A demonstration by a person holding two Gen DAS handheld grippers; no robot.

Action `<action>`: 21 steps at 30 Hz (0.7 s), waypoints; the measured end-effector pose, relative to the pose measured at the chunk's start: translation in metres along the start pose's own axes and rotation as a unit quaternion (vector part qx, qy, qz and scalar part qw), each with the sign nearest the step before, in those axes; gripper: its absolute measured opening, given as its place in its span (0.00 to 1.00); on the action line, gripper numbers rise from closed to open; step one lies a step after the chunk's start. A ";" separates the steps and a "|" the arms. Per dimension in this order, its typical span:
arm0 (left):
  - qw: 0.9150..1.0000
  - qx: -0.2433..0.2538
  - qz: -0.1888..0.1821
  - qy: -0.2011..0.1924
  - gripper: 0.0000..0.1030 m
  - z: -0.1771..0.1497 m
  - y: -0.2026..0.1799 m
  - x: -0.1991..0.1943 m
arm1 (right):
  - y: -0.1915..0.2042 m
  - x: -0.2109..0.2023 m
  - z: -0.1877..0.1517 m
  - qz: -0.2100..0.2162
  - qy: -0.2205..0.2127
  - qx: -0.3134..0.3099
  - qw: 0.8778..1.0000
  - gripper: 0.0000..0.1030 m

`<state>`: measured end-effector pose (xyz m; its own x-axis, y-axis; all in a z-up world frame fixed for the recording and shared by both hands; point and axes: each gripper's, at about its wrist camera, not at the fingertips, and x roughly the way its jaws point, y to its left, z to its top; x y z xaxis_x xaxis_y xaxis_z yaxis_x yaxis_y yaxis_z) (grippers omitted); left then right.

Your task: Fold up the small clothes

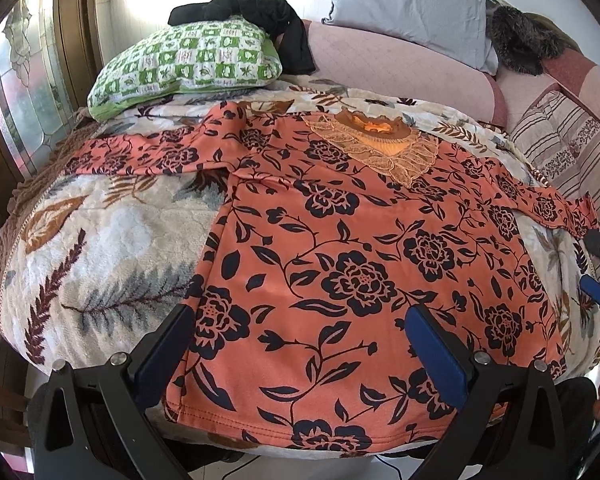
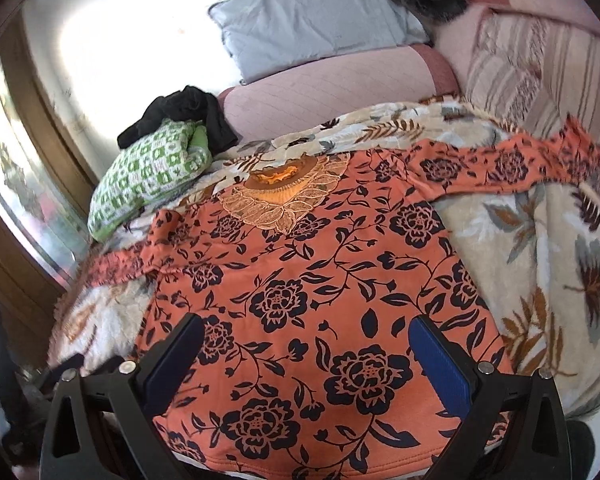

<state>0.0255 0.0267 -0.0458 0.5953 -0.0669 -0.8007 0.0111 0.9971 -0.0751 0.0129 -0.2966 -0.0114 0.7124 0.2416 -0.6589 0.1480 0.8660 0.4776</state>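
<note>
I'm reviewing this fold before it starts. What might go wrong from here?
The orange floral top lies on a plush leaf-print blanket, so either open gripper may pinch blanket with the hem. The left sleeve is creased near the shoulder, so the fold may bunch. The lace collar may snag.

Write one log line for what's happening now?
stage: before first fold | orange floral top: spread flat on bed blanket | left gripper: open | right gripper: open

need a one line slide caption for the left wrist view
Open left gripper poised over the hem of an orange floral top spread flat, sleeves out, on a leaf-print blanket.
</note>
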 end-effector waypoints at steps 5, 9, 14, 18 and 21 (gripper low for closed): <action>0.999 -0.009 0.007 0.030 1.00 -0.002 0.006 0.026 | -0.158 0.005 0.044 0.062 -0.036 0.276 0.959 1.00; 0.998 0.004 0.021 0.052 1.00 -0.002 0.005 0.045 | -0.274 0.010 0.079 0.084 -0.098 0.419 0.899 0.99; 0.996 0.014 0.041 0.074 1.00 0.001 0.005 0.068 | -0.352 0.006 0.143 0.040 -0.165 0.449 0.877 0.94; 0.995 0.019 0.046 0.084 1.00 0.005 0.003 0.084 | -0.379 0.029 0.167 -0.002 -0.147 0.468 0.871 0.81; 0.995 0.028 0.045 0.086 1.00 0.006 0.001 0.092 | -0.392 0.046 0.173 -0.023 -0.145 0.476 0.867 0.72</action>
<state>0.0853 0.0218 -0.1155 0.4496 0.0226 -0.8930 0.0116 0.9994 0.0312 0.1062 -0.7011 -0.1284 0.8122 -0.0230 -0.5829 0.5826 0.0837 0.8084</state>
